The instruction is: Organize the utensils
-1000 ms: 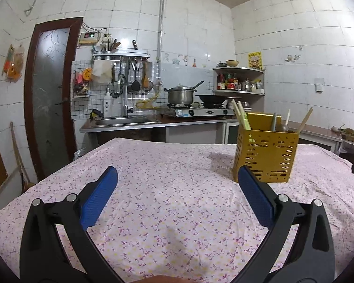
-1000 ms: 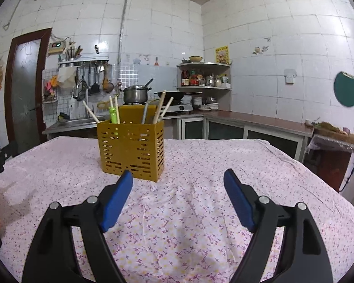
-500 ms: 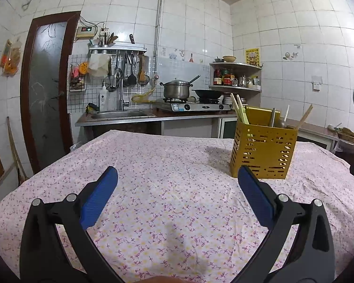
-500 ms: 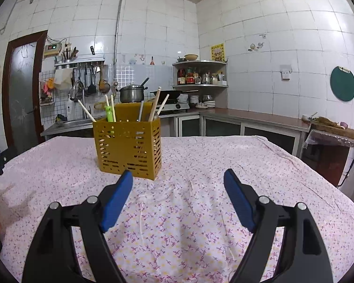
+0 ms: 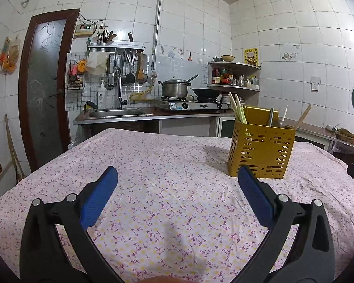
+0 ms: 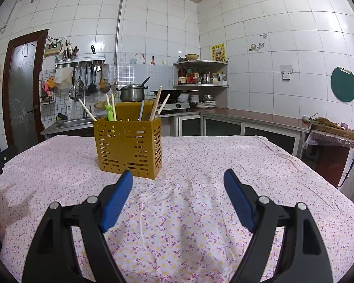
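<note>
A yellow perforated plastic utensil holder (image 6: 129,146) stands upright on the tabletop (image 6: 200,155), which is covered by a white cloth with small purple flowers. Wooden chopsticks (image 6: 156,105) and a green-handled utensil (image 6: 110,113) lean inside it. The right gripper (image 6: 178,179) hovers just in front of the holder, jaws spread wide and holding nothing. The left gripper (image 5: 178,176) hovers to the holder's left, jaws likewise wide apart and bare.

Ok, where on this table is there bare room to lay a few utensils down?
The floral tablecloth lies bare from the yellow utensil holder across to the door-side edge, and under the open left gripper. In the right wrist view, cloth is bare between the holder and the counter-side edge, beneath the open right gripper. Only the holder itself is crowded, with chopsticks.
</note>
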A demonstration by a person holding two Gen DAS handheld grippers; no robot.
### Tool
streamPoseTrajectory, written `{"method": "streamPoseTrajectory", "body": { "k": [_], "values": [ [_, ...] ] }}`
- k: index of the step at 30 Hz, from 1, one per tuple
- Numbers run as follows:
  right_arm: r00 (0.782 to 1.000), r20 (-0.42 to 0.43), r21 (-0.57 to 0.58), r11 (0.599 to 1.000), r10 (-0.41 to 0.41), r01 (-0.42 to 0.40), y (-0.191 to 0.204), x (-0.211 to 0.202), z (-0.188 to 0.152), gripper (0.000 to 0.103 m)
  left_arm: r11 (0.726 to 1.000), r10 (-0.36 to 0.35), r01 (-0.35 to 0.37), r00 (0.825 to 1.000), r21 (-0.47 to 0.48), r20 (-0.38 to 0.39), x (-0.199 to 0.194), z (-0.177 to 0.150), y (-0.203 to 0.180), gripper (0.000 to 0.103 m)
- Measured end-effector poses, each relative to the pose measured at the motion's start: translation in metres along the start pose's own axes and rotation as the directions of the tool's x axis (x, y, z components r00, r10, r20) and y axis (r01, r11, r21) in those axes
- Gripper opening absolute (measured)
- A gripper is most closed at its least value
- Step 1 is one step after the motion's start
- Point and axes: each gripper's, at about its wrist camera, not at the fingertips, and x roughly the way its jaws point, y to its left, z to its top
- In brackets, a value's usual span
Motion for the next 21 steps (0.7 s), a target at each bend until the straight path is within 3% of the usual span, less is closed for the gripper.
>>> {"method": "streamPoseTrajectory", "body": {
  "k": [21],
  "values": [
    [1.000,-0.006,0.003,1.000,0.002,-0.002,0.0000,0.0030,-0.0005,0.078,1.000,0.002,-0.002,1.000,-0.003,0.001,-0.0014,-0.0006,-0.0011,0.098]
  ]
}}
